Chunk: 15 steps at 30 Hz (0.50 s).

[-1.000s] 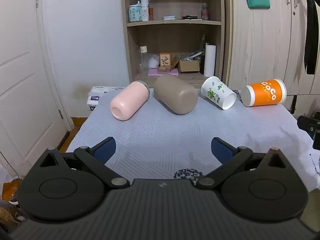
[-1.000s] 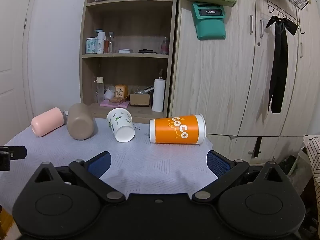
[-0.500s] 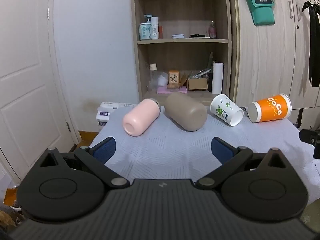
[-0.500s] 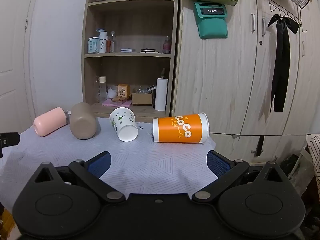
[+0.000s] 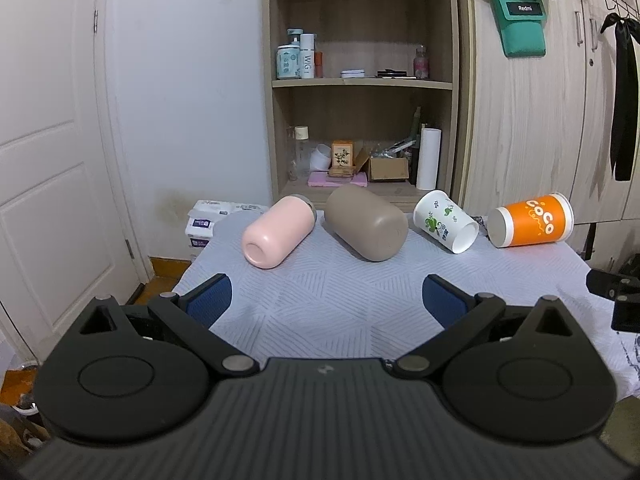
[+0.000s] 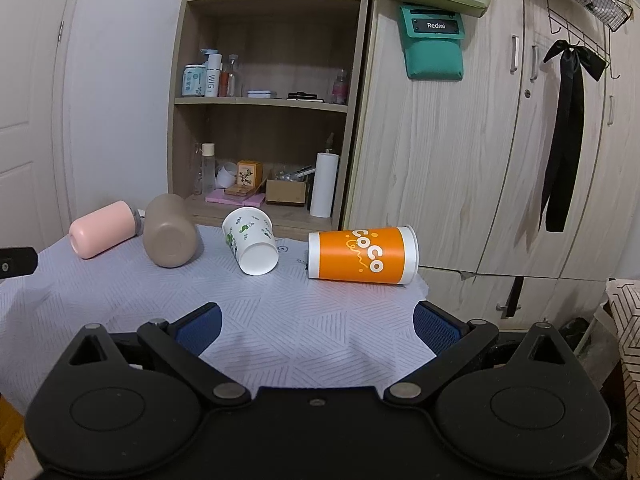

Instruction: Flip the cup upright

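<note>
Four toppled cups (image 5: 367, 224) before shelf (image 5: 362, 84)

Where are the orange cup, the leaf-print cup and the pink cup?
orange cup (image 6: 362, 255): right wrist view, on its lettered side.
leaf-print cup (image 6: 248, 236): right wrist view, on its printed wall.
pink cup (image 5: 280, 230): left wrist view, on its side wall.

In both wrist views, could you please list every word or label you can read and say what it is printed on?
"CoCo": orange cup lying on its side on the table.
"Redmi": green pouch hanging on the cupboard.
"WIGI": white bottle on the shelf; last letter uncertain.
Labels on the teal jar and the tissue packs: too small to read.
</note>
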### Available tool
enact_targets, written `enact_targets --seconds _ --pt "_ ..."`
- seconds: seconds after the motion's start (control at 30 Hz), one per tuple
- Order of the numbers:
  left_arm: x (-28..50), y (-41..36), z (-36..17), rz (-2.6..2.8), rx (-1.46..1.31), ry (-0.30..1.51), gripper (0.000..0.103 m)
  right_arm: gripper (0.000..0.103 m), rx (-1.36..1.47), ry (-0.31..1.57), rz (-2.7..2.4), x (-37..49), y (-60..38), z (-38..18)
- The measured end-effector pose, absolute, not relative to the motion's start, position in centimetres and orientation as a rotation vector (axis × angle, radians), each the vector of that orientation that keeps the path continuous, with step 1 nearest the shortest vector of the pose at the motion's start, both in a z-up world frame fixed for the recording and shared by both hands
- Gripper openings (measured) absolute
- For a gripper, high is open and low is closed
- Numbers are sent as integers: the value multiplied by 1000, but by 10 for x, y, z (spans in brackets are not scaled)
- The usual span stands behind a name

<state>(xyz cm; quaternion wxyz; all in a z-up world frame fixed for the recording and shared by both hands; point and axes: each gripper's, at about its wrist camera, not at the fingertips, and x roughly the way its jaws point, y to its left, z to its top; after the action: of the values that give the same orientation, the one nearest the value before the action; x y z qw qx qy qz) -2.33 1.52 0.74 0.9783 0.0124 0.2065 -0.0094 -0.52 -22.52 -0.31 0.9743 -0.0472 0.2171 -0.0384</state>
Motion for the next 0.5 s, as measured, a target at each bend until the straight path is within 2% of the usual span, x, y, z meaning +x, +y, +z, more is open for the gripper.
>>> enact_targets --seconds 0.5 --pt "-17 22 4 -11 2 444 103 103 -100 446 -81 -4 -225 -3"
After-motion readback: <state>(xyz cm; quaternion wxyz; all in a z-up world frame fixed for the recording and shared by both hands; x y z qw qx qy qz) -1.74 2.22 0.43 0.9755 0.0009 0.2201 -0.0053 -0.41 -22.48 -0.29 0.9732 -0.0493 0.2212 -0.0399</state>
